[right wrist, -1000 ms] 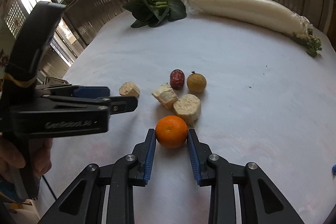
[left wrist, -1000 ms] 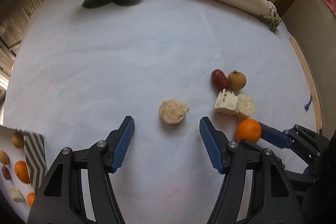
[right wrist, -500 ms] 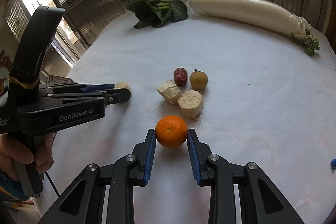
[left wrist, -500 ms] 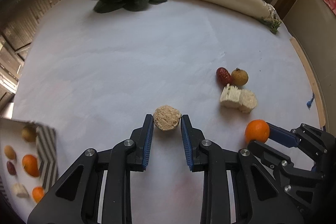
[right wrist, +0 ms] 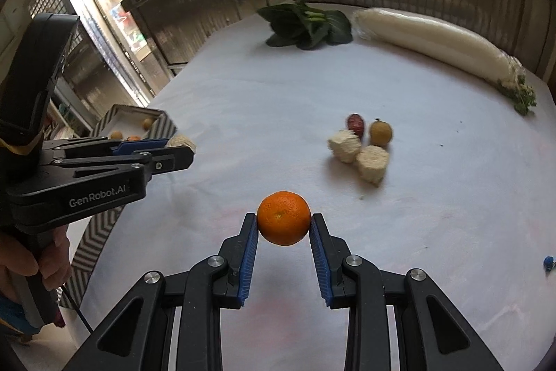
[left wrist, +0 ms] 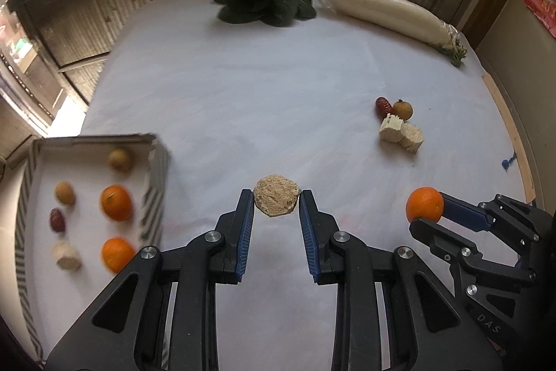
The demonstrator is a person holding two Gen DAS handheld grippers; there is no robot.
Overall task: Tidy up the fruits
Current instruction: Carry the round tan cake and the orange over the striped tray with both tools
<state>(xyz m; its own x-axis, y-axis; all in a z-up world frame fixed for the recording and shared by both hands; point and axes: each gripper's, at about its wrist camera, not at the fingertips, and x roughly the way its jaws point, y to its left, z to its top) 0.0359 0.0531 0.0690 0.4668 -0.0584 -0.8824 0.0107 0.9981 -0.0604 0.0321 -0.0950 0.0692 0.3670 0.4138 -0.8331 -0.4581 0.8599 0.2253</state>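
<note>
Now both grippers carry something: the left gripper [left wrist: 277,206], at bottom centre of its own view, pinches a round beige fruit slice [left wrist: 276,199] between its blue pads, and the right gripper [right wrist: 284,226] clamps an orange [right wrist: 284,218] the same way – the orange also shows at the lower right of the left view, between blue fingers. At the left edge of the left view sits a striped-sided box [left wrist: 156,183] holding 2 oranges [left wrist: 116,202], 2 small tan fruits, a red date and a pale chunk. On the white table [left wrist: 243,99], right of centre, a red date [left wrist: 382,107], a small brown fruit [left wrist: 402,109] and 2 pale chunks [left wrist: 401,135] cluster together, touching. Along the top lie dark leafy greens [left wrist: 262,2] and, just beside them, a long white radish [left wrist: 382,13] – well apart from the fruit
</note>
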